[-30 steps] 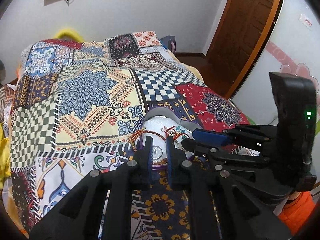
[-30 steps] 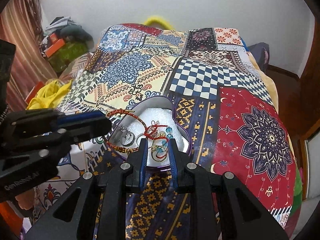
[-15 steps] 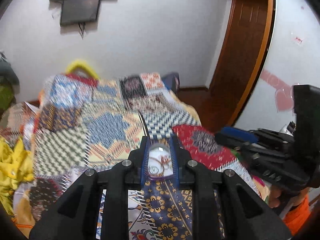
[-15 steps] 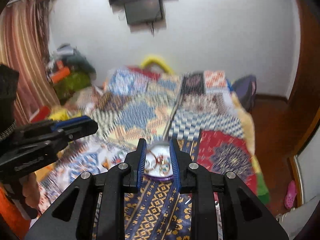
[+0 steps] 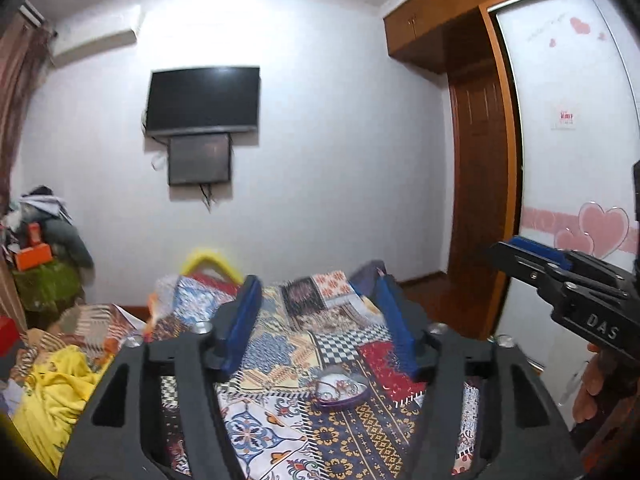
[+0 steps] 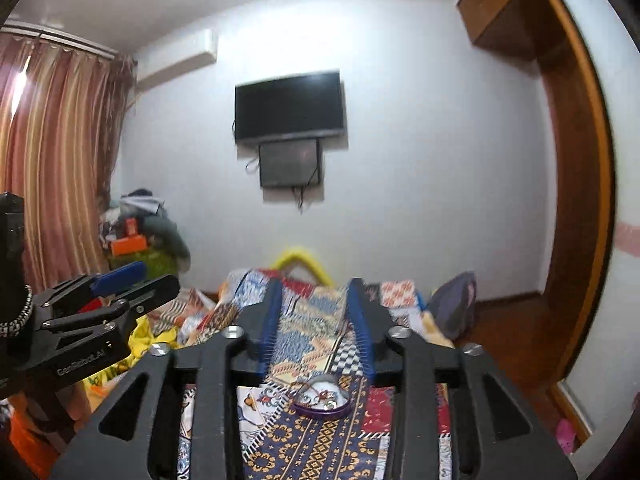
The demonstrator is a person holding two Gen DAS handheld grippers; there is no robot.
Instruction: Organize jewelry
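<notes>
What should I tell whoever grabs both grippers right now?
Left gripper: open, empty, raised above the bed; jaws have just been opening.
Right gripper: open, empty, also raised; jaws have just been opening.
Heart-shaped dish: on the patchwork bedspread, holding the red cord bracelet and small rings.
Done: jewelry appears gathered in the dish.
Left: probably nothing visible loose on the bedspread; check the dish up close.

jewelry point(image 6: 320, 397) too small to tell apart

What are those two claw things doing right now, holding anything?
Left gripper: open, jaws just widened, nothing between them.
Right gripper: open, jaws just widened, holding nothing.
</notes>
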